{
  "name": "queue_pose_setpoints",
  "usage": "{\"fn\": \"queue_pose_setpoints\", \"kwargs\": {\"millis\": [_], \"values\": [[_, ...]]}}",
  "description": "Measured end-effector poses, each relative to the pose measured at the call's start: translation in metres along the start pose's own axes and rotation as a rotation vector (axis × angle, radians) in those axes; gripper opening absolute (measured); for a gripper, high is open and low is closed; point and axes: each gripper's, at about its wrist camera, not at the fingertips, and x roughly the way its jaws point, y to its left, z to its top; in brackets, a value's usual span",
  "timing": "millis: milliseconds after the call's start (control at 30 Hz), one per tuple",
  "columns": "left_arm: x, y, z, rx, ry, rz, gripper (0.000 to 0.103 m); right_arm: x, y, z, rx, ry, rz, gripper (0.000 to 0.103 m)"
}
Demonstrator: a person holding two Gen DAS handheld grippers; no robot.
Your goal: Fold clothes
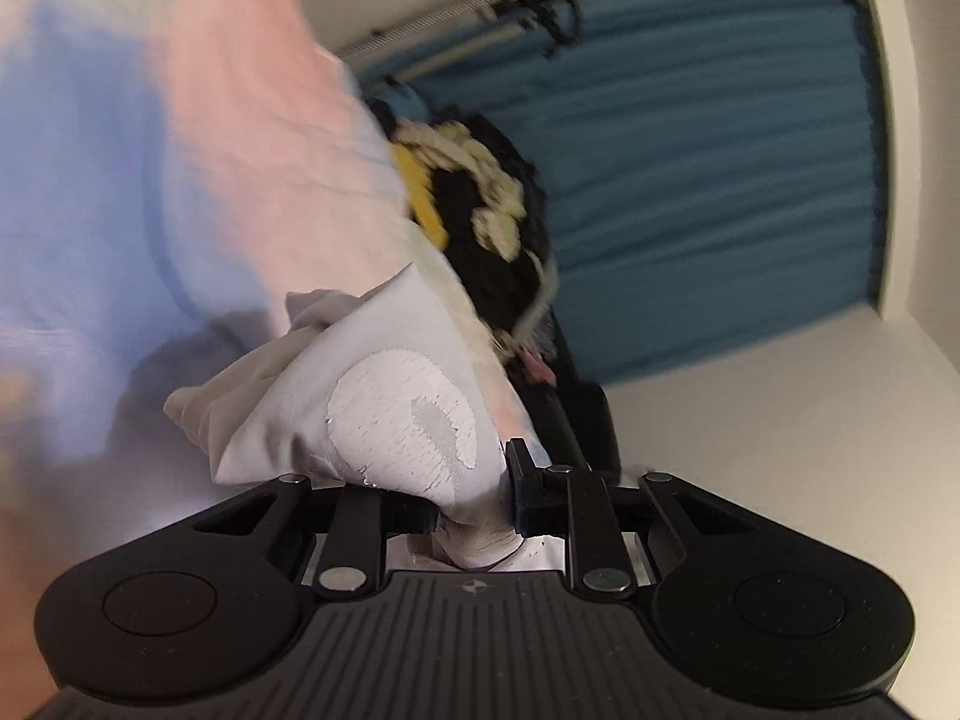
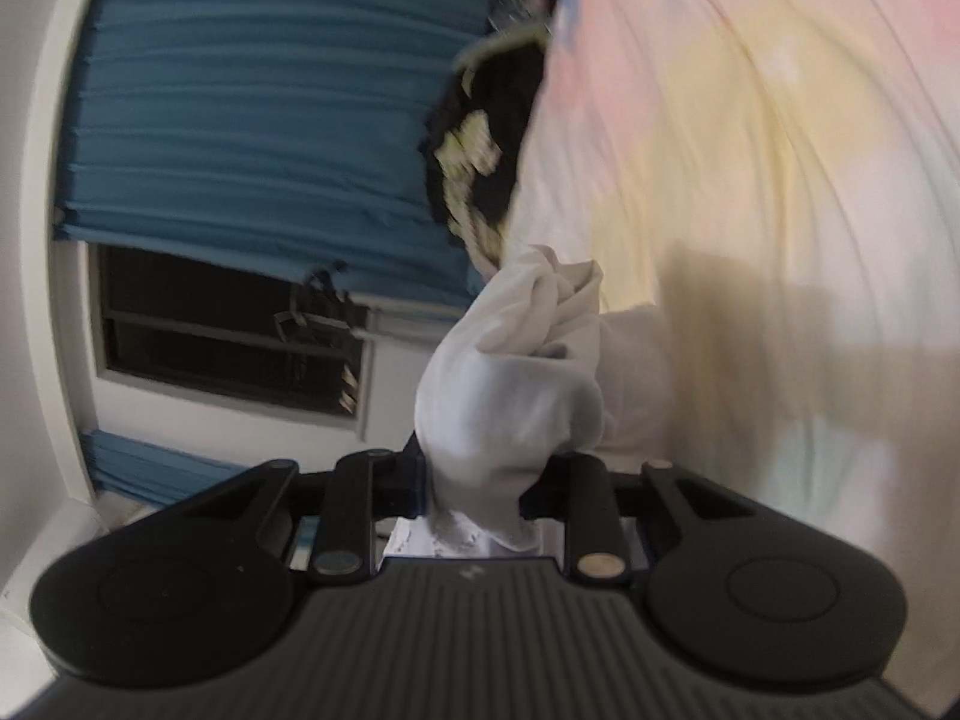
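A pastel shirt [image 1: 180, 150] is held up in front of the blue curtain [image 1: 720, 180], a bunched corner being pinched in the nearly closed left gripper [image 1: 474, 504] and another in the right gripper [image 2: 480, 492], presumably so it hangs open for folding.

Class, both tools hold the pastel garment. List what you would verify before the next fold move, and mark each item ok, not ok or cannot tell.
1. Left tool clamped on the pastel tie-dye cotton garment: ok.
2. Right tool clamped on it: ok.
3. Cloth bunched at each grip rather than flat: not ok.
4. Garment spread smooth between tools: cannot tell.
5. Black and yellow knitted piece clear of the garment: cannot tell.
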Motion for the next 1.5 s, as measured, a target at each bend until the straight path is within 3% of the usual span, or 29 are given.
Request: {"fn": "queue_pose_setpoints", "kwargs": {"millis": [200,367,500,633,733,833,933,1000,1100,1167,1200,1267,1500], "values": [[0.096,-0.073,-0.017,0.076,0.109,-0.065,0.025,-0.015,0.022,0.095,-0.008,-0.126,0.029,0.027],[0.171,-0.108,-0.047,0.114,0.175,-0.138,0.025,-0.022,0.03,0.167,-0.072,-0.246,0.043,0.027],[0.221,-0.107,-0.071,0.187,0.225,-0.163,0.025,-0.03,0.005,0.2,-0.152,-0.313,0.044,0.027],[0.253,-0.071,-0.1,0.272,0.295,-0.069,0.025,-0.033,-0.058,0.207,-0.121,-0.277,-0.12,0.028],[0.261,-0.033,-0.113,0.274,0.351,0.02,0.025,-0.03,-0.116,0.197,-0.028,-0.197,-0.256,0.028],[0.261,-0.006,-0.114,0.269,0.379,0.047,0.025,-0.03,-0.158,0.182,0.029,-0.153,-0.306,0.028],[0.26,-0.002,-0.11,0.302,0.399,0.058,0.026,-0.027,-0.168,0.175,0.022,-0.154,-0.318,0.03],[0.265,-0.005,-0.105,0.323,0.41,0.076,0.034,-0.027,-0.165,0.175,-0.002,-0.16,-0.336,0.035],[0.258,-0.015,-0.103,0.341,0.428,0.091,0.067,-0.025,-0.155,0.169,-0.019,-0.156,-0.365,0.046],[0.246,-0.021,-0.107,0.36,0.426,0.084,0.079,-0.031,-0.149,0.163,-0.025,-0.161,-0.37,0.067],[0.239,-0.025,-0.107,0.376,0.423,0.086,0.086,-0.035,-0.145,0.159,-0.035,-0.166,-0.375,0.07],[0.222,-0.035,-0.106,0.412,0.426,0.092,0.09,-0.043,-0.135,0.152,-0.069,-0.17,-0.422,0.075],[0.147,-0.076,-0.095,0.613,0.345,0.126,0.096,-0.081,-0.085,0.115,-0.226,-0.175,-0.486,0.076]]}}
